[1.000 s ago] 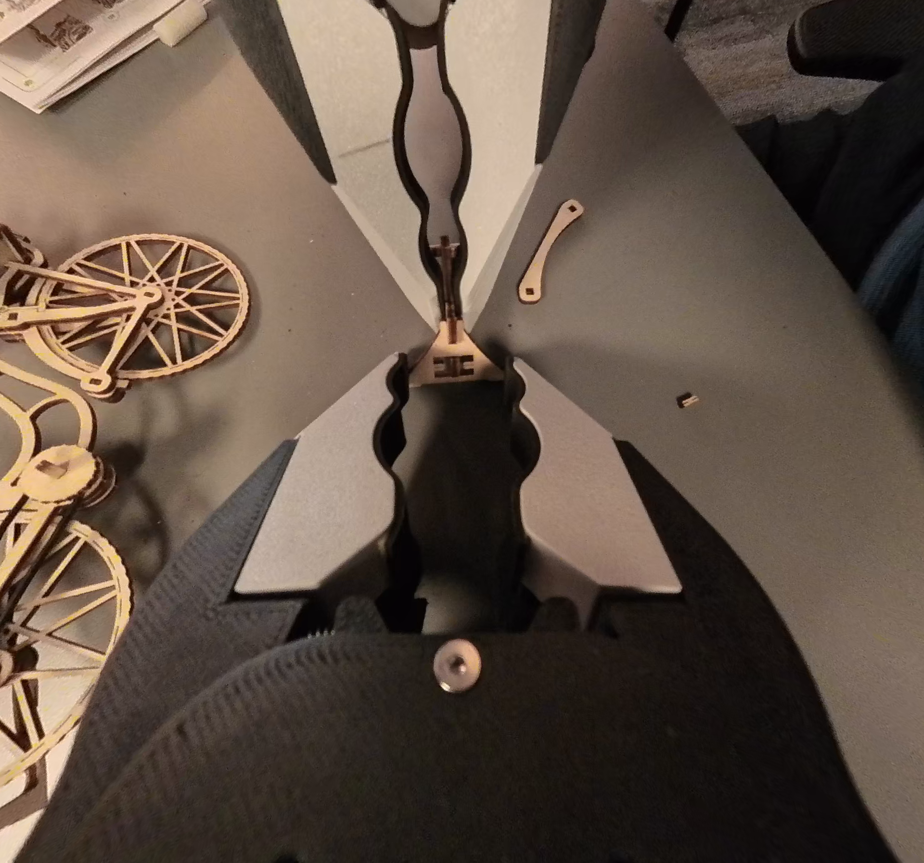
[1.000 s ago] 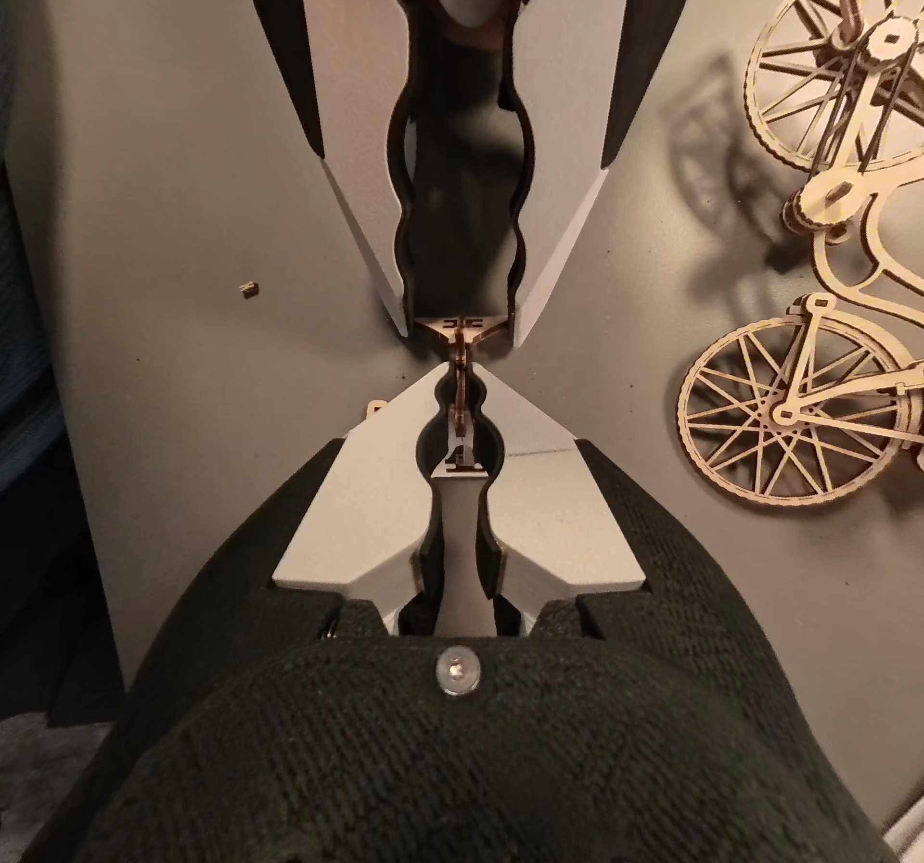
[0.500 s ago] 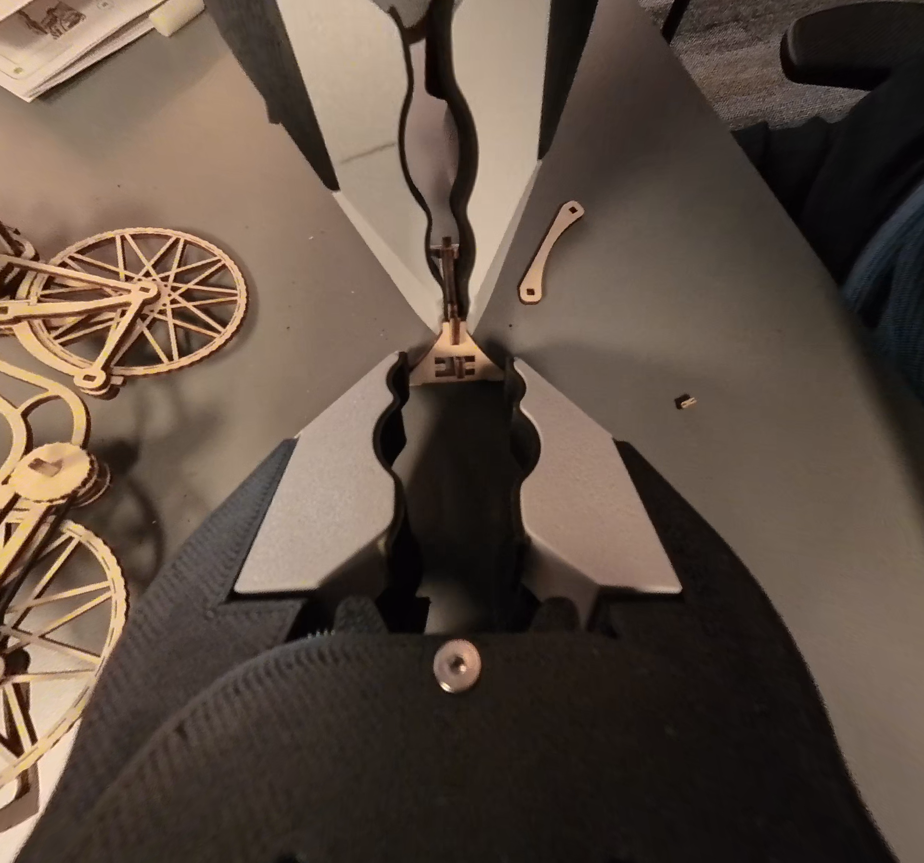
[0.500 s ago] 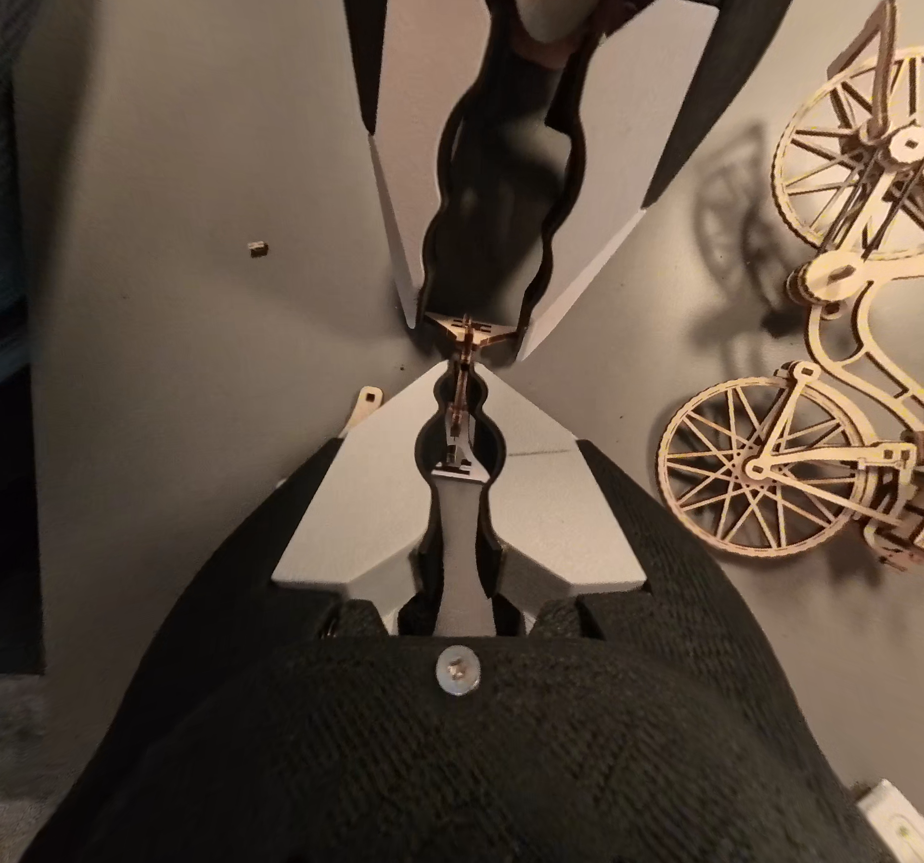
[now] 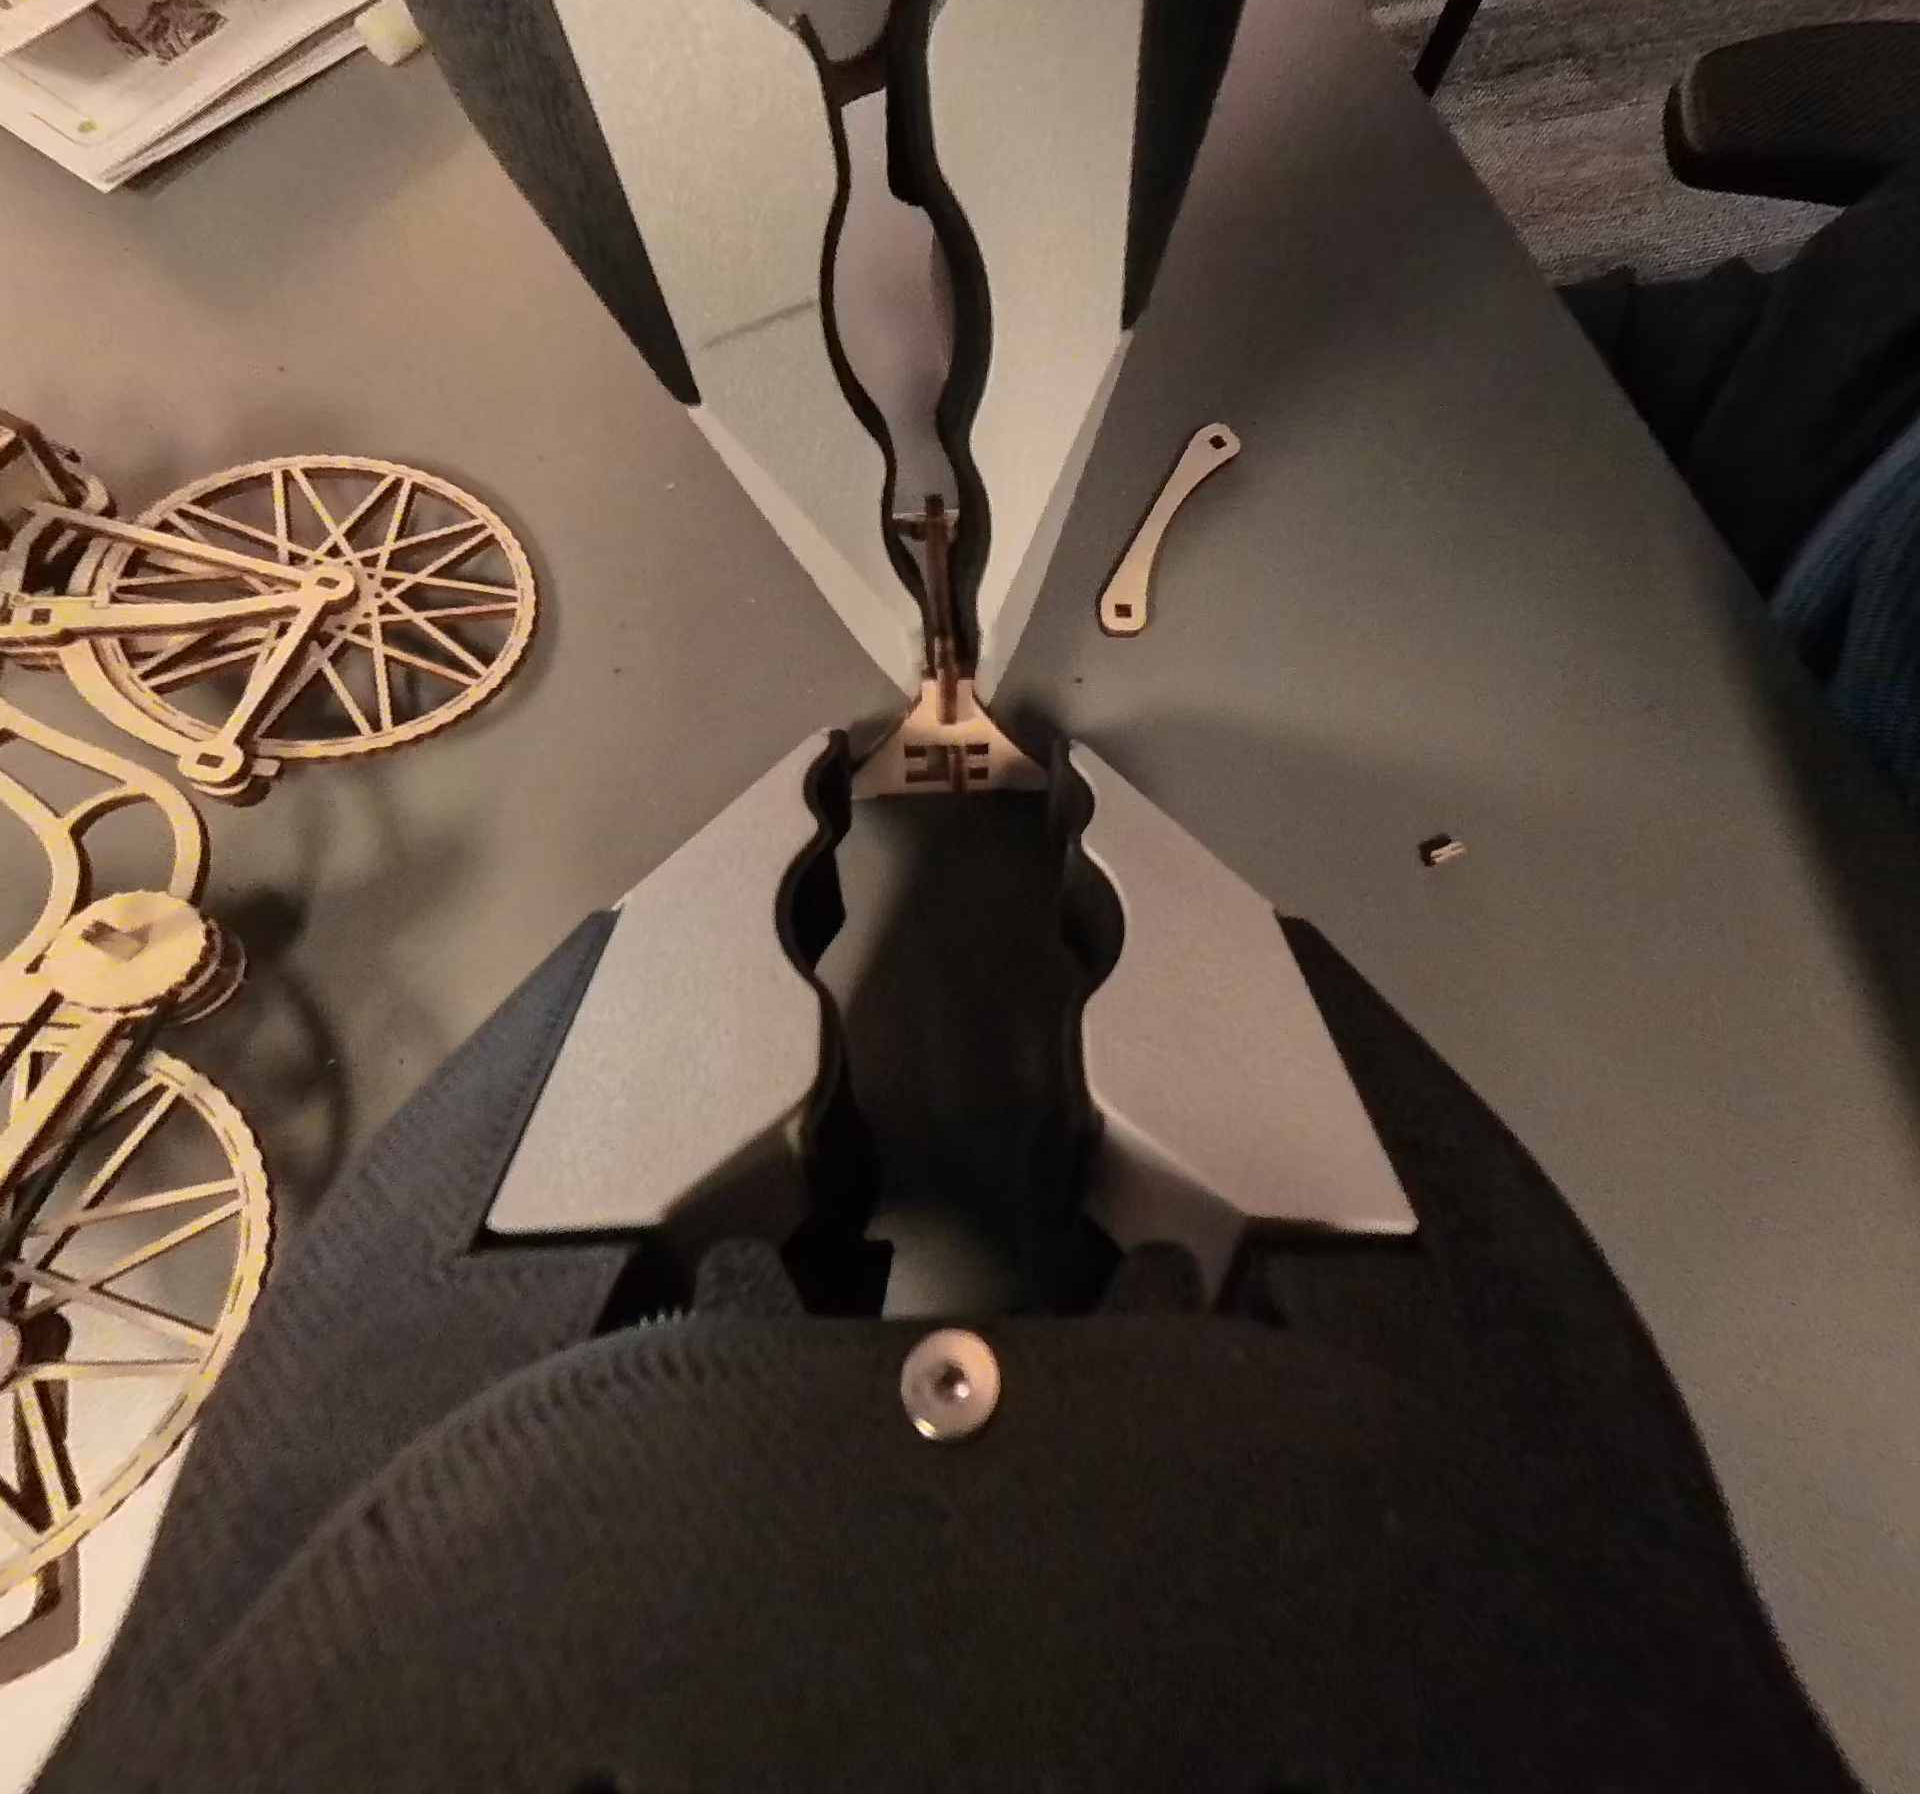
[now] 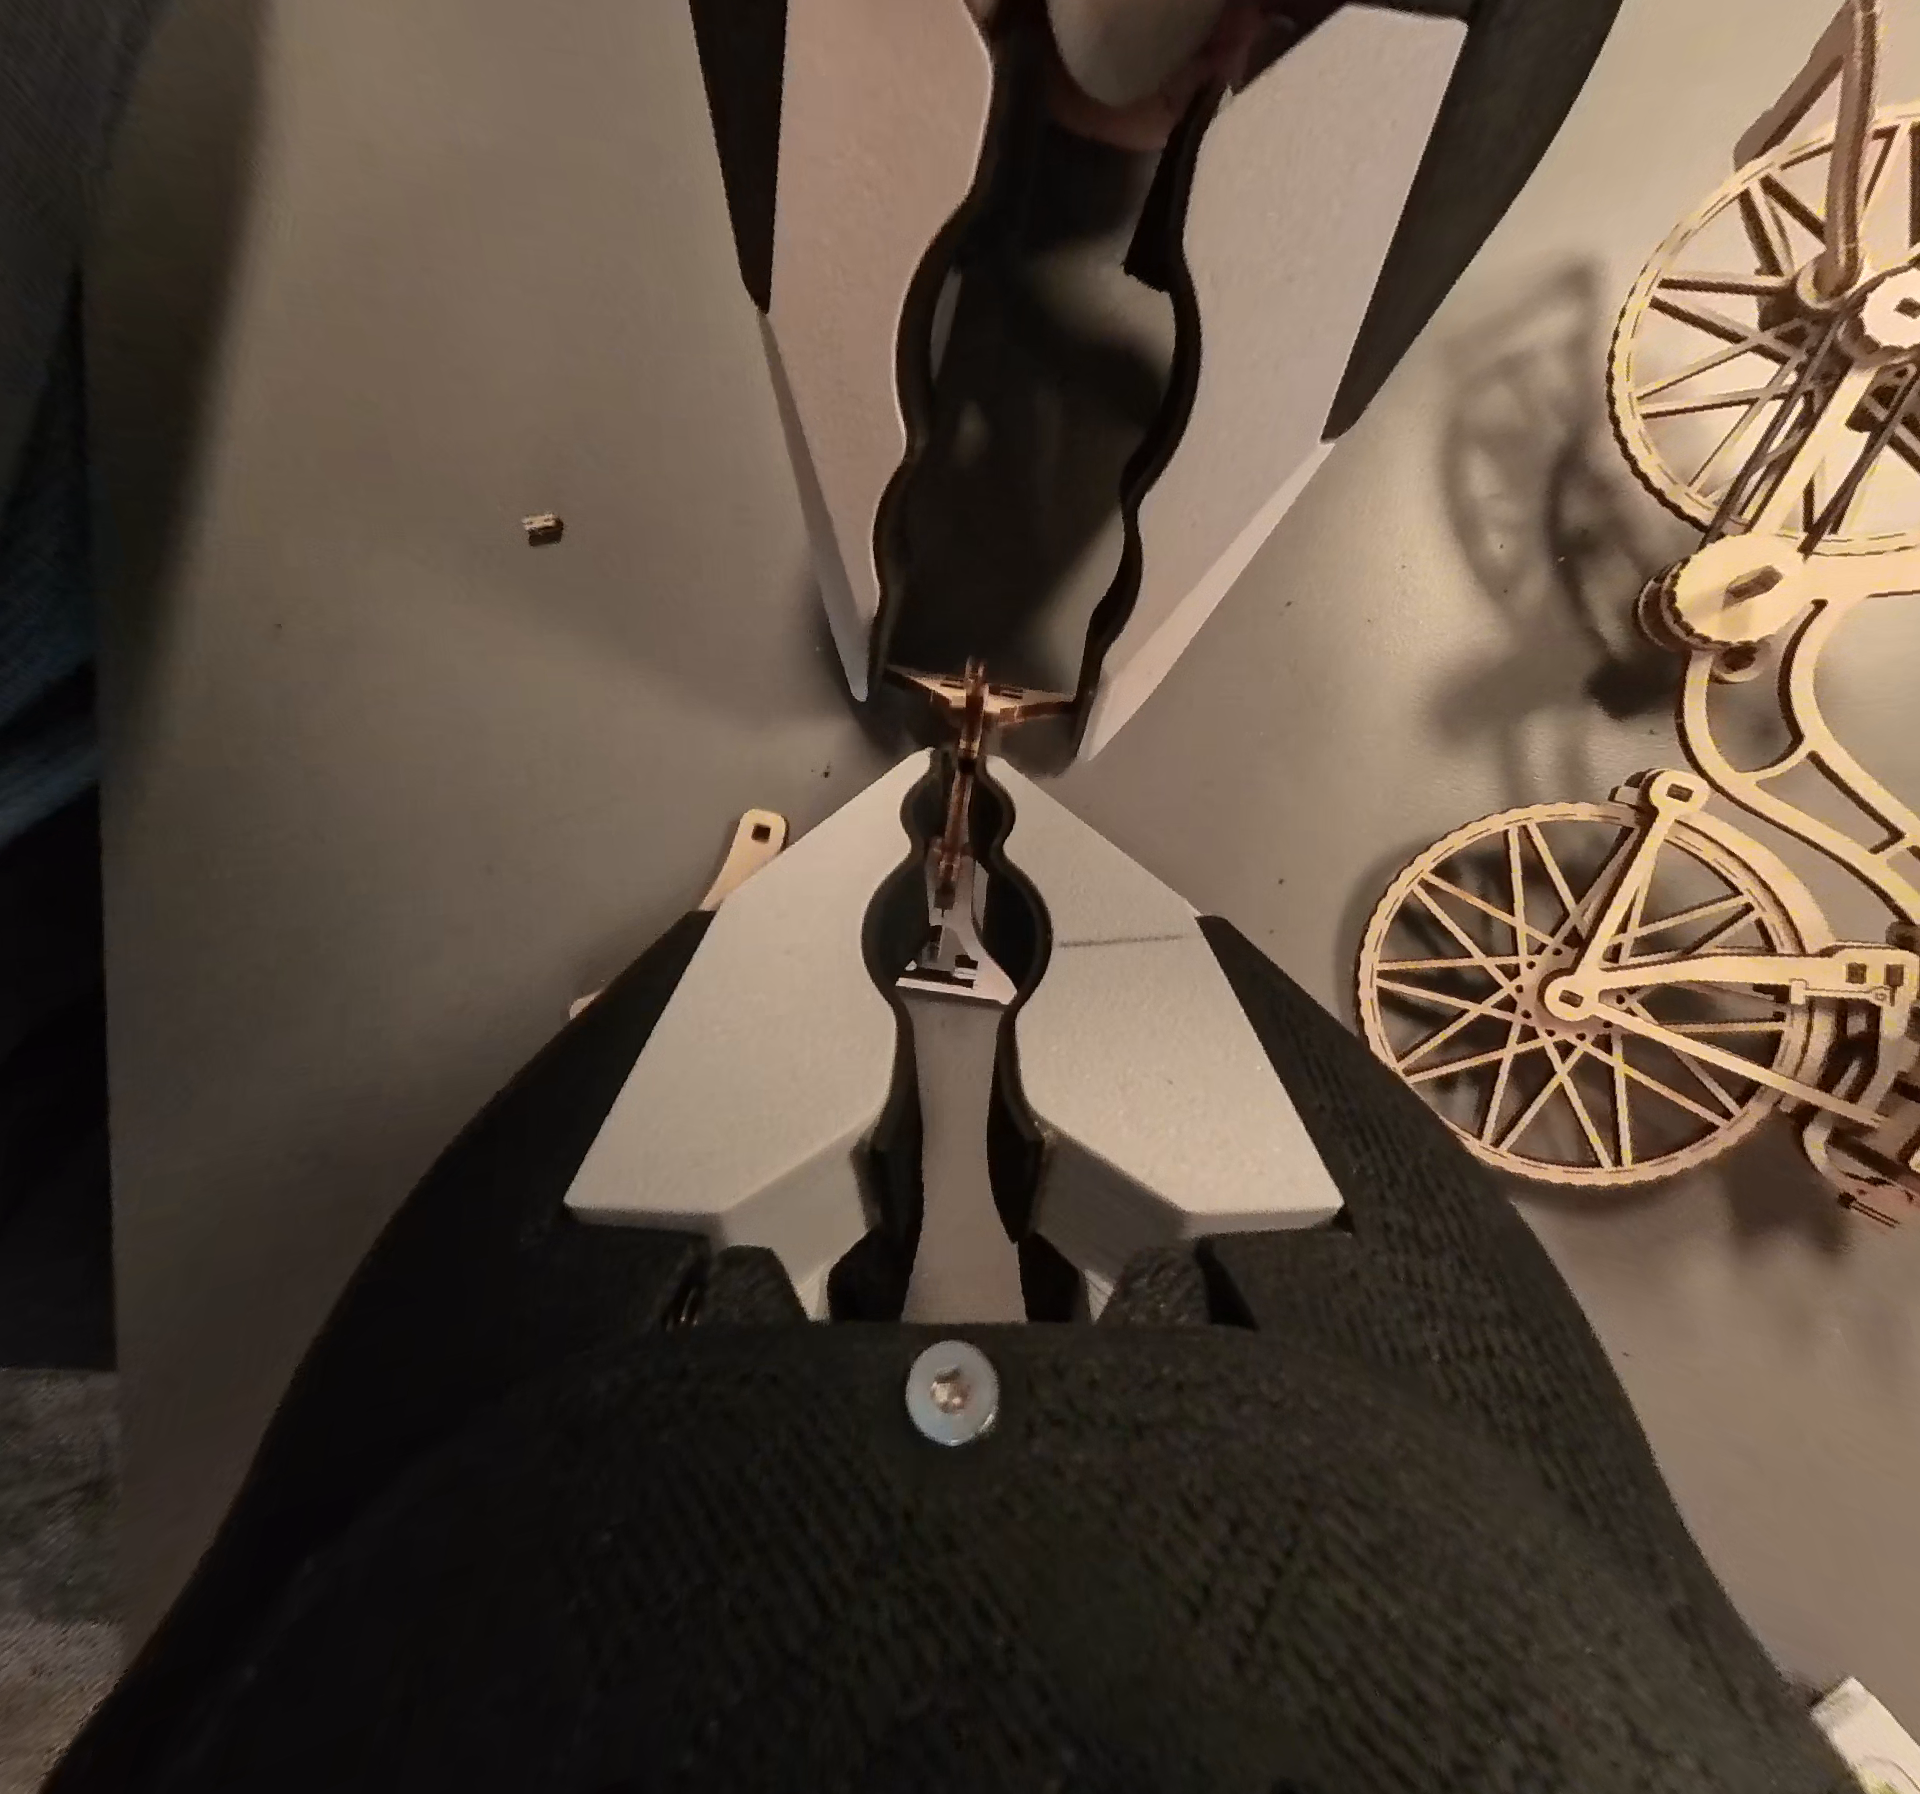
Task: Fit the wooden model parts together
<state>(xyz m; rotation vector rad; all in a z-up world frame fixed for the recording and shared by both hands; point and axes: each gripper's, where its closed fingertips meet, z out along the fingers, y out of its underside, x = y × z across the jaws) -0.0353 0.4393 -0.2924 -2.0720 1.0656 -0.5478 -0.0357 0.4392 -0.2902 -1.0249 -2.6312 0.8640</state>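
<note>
My left gripper (image 5: 948,755) is shut on a small flat wooden plate (image 5: 997,776) with slots, held across its fingertips above the grey table (image 5: 1351,705). My right gripper (image 6: 964,762) faces it tip to tip and is shut on a thin wooden strip (image 6: 958,814) held edge-on. The strip's end sits at the plate's narrow edge; I cannot tell how deep it is in. The strip (image 5: 938,581) and right gripper (image 5: 945,655) show at the top of the left wrist view. The plate (image 6: 1023,700) and left gripper (image 6: 977,700) show at the top of the right wrist view.
A built wooden bicycle model (image 5: 312,601) lies to the left, also in the right wrist view (image 6: 1610,996). A loose curved wooden link (image 5: 1164,534) and a small dark bit (image 5: 1442,851) lie on the table. Instruction sheets (image 5: 156,9) lie far left. The table edge and a chair (image 5: 1787,113) are right. The tips of both grippers are at nearly the same place.
Both grippers keep their hold and stay tip to tip. In the right wrist view the left gripper has swung to a tilt and the bicycle model has shifted right.
</note>
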